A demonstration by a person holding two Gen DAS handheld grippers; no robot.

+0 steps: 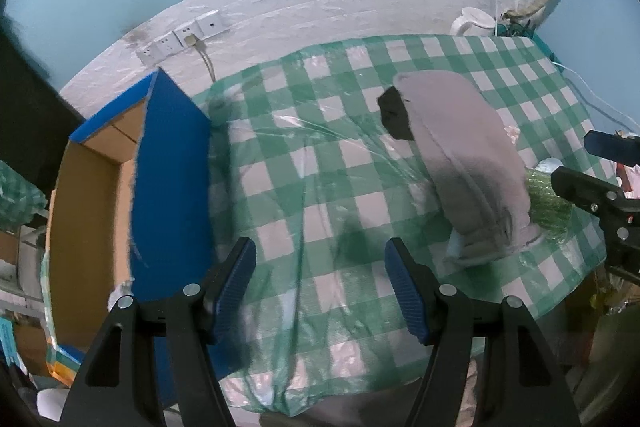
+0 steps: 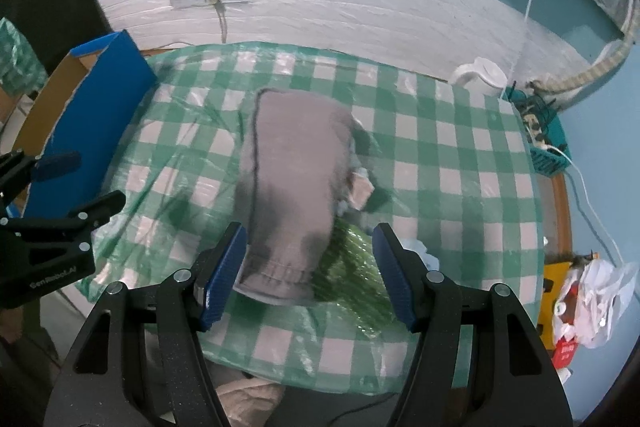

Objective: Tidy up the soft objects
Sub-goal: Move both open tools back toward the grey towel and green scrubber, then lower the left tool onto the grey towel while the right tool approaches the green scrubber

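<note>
A folded grey garment (image 2: 296,167) lies in the middle of the green-checked table (image 2: 440,163). A dark cloth (image 1: 394,115) sticks out from under its far end, and a shiny green wrapped item (image 2: 352,267) from under its near end. My right gripper (image 2: 309,275) is open. The garment's near end shows between its blue pads (image 2: 224,275), which do not press on it. My left gripper (image 1: 322,287) is open over bare tablecloth with nothing between its fingers. The grey garment (image 1: 464,155) lies to its right. Each gripper shows at the edge of the other's view.
An open cardboard box with blue outer sides (image 1: 172,187) stands at the table's left edge. A white kettle (image 2: 480,75) and a teal basket (image 2: 544,131) with cables sit at the far right corner. A white plastic bag (image 2: 588,291) lies beyond the right edge.
</note>
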